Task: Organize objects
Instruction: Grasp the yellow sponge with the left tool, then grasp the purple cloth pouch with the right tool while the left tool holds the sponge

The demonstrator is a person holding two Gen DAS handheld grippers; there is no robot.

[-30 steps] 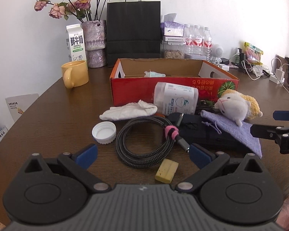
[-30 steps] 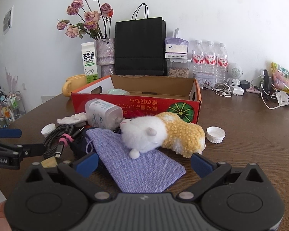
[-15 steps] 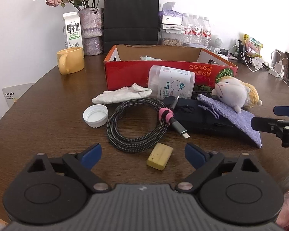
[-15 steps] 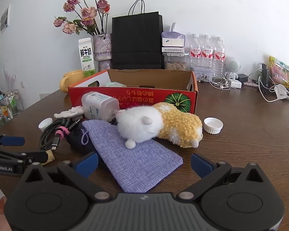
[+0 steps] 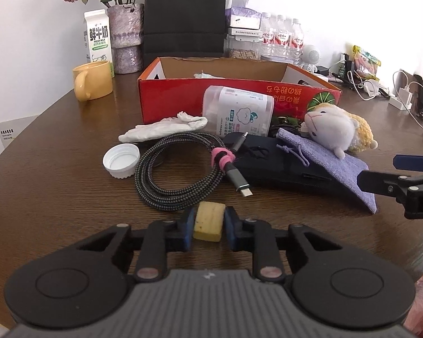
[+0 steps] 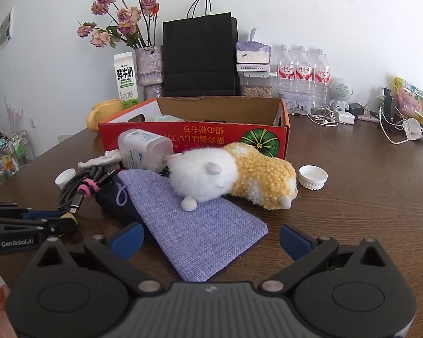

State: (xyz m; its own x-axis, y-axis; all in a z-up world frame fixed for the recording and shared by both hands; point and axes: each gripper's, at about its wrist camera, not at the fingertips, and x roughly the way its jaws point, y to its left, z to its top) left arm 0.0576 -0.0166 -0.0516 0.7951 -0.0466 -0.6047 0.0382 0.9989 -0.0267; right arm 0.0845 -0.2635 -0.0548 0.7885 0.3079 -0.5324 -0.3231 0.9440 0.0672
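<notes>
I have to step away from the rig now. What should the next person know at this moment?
Left gripper: closing around the yellow block, on the table.
Right gripper: open, empty, over the purple pouch.
Red box: nearly empty, something pale inside.
Left outside: cable, two white caps, wipes tub, plush toy, dark case, white cloth.

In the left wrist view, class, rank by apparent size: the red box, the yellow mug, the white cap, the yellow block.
1. red box
2. yellow mug
3. white cap
4. yellow block

Cap and block look close; the block's nearness makes that order unsure.
</notes>
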